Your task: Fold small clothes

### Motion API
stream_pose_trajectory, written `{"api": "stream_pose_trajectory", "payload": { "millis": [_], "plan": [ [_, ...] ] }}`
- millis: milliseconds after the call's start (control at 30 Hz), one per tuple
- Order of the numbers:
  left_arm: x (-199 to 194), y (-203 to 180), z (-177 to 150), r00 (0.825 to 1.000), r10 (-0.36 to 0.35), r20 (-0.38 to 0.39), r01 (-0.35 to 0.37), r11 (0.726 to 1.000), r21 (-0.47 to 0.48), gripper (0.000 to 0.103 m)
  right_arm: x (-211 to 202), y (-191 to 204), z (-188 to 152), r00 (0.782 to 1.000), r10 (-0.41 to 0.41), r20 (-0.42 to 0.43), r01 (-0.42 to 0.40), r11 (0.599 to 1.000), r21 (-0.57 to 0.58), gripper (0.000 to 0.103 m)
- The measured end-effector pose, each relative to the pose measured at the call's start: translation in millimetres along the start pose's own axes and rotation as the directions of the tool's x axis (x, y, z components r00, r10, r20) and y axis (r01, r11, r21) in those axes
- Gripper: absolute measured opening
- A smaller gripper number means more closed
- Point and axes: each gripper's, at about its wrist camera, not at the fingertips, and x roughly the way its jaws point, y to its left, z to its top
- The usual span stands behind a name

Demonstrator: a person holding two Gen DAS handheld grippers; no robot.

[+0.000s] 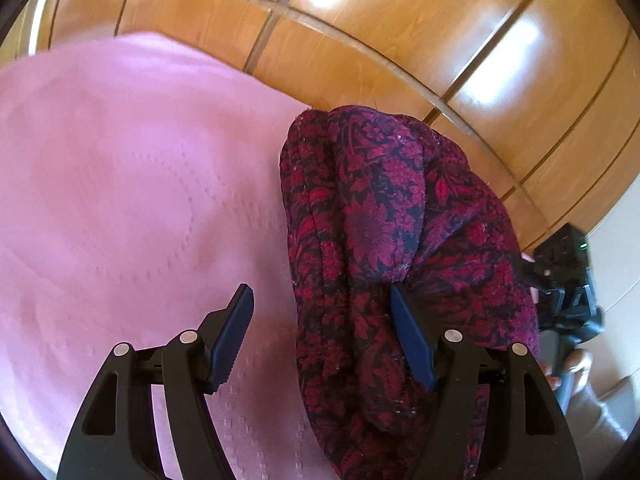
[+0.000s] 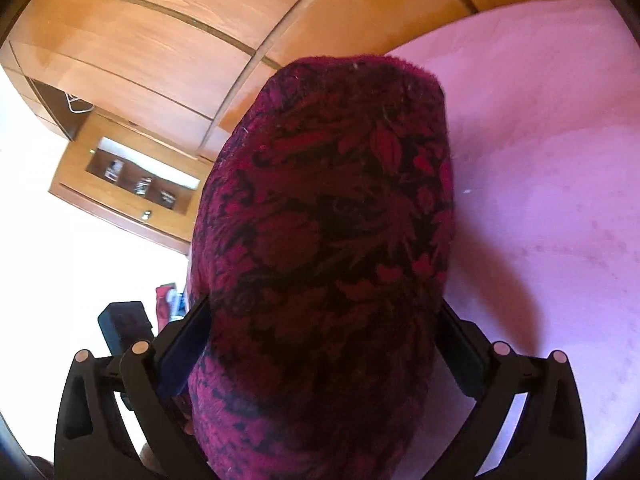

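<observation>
A dark red and black floral garment point(image 1: 384, 240) is bunched in thick folds on the pink bed cover point(image 1: 120, 184). My left gripper point(image 1: 320, 308) is open; its right finger point(image 1: 412, 340) presses against the garment's folds and its left finger hangs over bare cover. In the right wrist view the same garment point(image 2: 328, 248) fills the space between the wide-spread fingers of my right gripper point(image 2: 324, 320), draped over them. Both of its pads are mostly hidden by the cloth. The right gripper also shows at the left wrist view's right edge point(image 1: 568, 280).
Wooden wardrobe doors point(image 1: 400, 40) stand behind the bed. In the right wrist view a wooden shelf unit point(image 2: 132, 176) with small items sits at the left, by a bright white wall. The pink cover point(image 2: 540, 200) spreads to the right.
</observation>
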Motion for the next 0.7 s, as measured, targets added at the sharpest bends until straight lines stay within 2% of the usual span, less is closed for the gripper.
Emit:
{"api": "stream_pose_trajectory", "payload": {
  "millis": [67,133,167,200,300,367,500,567,700],
  "plan": [
    [3.8,7.8,-0.8,0.998,-0.061,-0.017,0.060,0.997,-0.046,0.067,8.2,-4.1,3.1,1.000,0.027,-0.013,-0.027,1.000,0.012,0.101],
    [6.4,13.2,-2.3,0.988,-0.153,-0.027,0.150,0.985,-0.087,0.059,9.8,-3.1,3.3,0.999,0.037,-0.019,-0.037,0.999,0.014,0.101],
    [6.5,13.7,-4.0,0.982,-0.188,-0.028,0.184,0.978,-0.099,0.053,7.8,-0.2,2.3,0.999,0.035,-0.016,-0.035,0.999,0.009,0.095],
    [6.7,12.2,-5.2,0.975,-0.222,-0.027,0.218,0.970,-0.105,0.053,2.6,7.1,-0.1,1.000,0.024,-0.001,-0.024,1.000,-0.011,0.086],
    [4.6,0.5,-7.9,0.966,-0.257,-0.016,0.255,0.964,-0.081,0.053,-19.0,28.1,-10.9,0.999,0.023,0.045,-0.019,0.997,-0.075,0.075],
    [2.4,-6.5,-7.1,0.958,-0.288,-0.013,0.286,0.955,-0.083,0.053,-30.5,38.5,-17.7,0.997,0.022,0.071,-0.015,0.994,-0.105,0.073],
    [12.3,-52.1,-2.9,0.939,-0.338,-0.054,0.339,0.941,-0.005,0.052,-78.7,49.8,-32.7,0.984,0.022,0.177,0.001,0.992,-0.129,0.071],
    [26.4,-88.2,2.2,0.919,-0.383,-0.092,0.388,0.921,0.040,0.050,-105.2,49.0,-38.5,0.972,0.013,0.233,0.018,0.992,-0.127,0.070],
    [64.3,-174.3,10.1,0.891,-0.415,-0.183,0.444,0.882,0.161,0.050,-173.5,31.8,-50.2,0.929,-0.046,0.368,0.086,0.992,-0.092,0.070]
  ]
}}
